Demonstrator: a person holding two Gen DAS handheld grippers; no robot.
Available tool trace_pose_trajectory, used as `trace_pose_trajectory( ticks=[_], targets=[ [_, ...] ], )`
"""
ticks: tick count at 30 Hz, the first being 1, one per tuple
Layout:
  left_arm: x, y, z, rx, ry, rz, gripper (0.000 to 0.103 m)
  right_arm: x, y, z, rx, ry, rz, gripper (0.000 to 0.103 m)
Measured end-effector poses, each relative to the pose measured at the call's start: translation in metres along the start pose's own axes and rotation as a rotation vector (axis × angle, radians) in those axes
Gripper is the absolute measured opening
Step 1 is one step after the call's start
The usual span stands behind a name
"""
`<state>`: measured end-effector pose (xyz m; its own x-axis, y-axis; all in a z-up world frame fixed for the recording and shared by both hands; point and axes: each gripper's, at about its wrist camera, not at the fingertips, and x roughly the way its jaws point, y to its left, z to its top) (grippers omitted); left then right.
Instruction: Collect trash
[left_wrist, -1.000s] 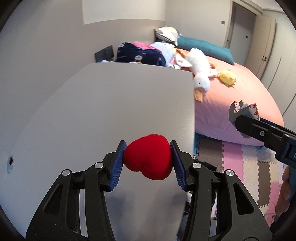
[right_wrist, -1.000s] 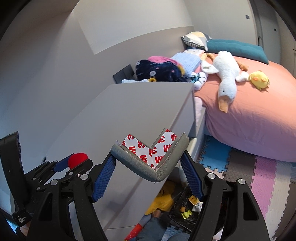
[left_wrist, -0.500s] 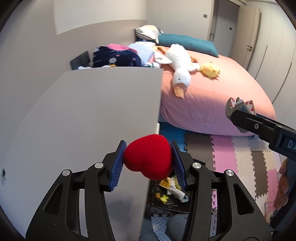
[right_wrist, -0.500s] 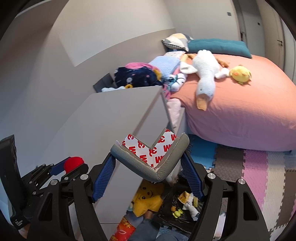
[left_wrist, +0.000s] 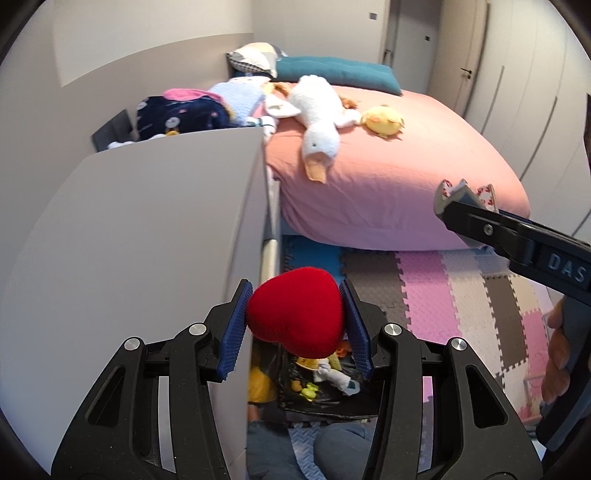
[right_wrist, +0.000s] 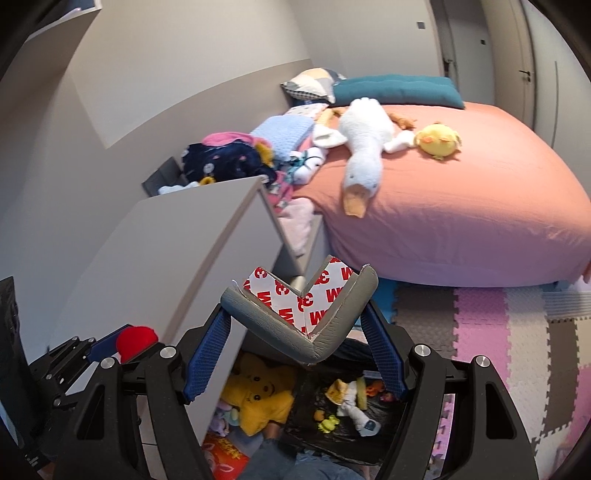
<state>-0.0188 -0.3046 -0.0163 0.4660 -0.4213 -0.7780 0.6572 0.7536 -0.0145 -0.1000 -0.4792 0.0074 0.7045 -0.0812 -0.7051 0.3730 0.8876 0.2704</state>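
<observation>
Pink bed (right_wrist: 461, 221) bears a white goose (right_wrist: 364, 147) (yellow chick (right_wrist: 439, 140) beside).

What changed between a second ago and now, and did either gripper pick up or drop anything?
Both grippers have carried their loads sideways off the grey cabinet top, so the black trash bag on the floor now shows beneath them. Nothing was taken or released: the left gripper still clamps the red plush heart, the right gripper the grey corner guard.
</observation>
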Motion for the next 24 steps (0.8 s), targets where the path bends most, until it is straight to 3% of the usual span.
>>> trace_pose_trajectory(
  ticks=[9, 10, 11, 12, 16, 24],
  targets=[
    [0.012, -0.030, 0.000, 0.059, 0.023, -0.085, 0.051, 0.001, -0.022, 0.000, 0.022, -0.003, -0.065, 0.075],
    [0.013, -0.034, -0.001, 0.069, 0.032, -0.096, 0.059, 0.002, -0.025, 0.001, 0.024, 0.003, -0.070, 0.076],
    [0.015, -0.035, -0.002, 0.075, 0.041, -0.101, 0.086, 0.003, -0.026, 0.001, 0.023, 0.009, -0.088, 0.079],
    [0.016, -0.038, -0.004, 0.079, 0.040, -0.084, 0.096, 0.005, -0.028, 0.002, 0.024, 0.008, -0.108, 0.084],
    [0.021, -0.040, -0.009, 0.089, 0.044, -0.051, 0.096, 0.006, -0.037, 0.000, 0.031, -0.002, -0.147, 0.085],
    [0.016, -0.021, -0.013, 0.012, 0.022, -0.040, 0.096, 0.005, -0.044, -0.003, 0.053, -0.010, -0.133, 0.085]
  ],
)
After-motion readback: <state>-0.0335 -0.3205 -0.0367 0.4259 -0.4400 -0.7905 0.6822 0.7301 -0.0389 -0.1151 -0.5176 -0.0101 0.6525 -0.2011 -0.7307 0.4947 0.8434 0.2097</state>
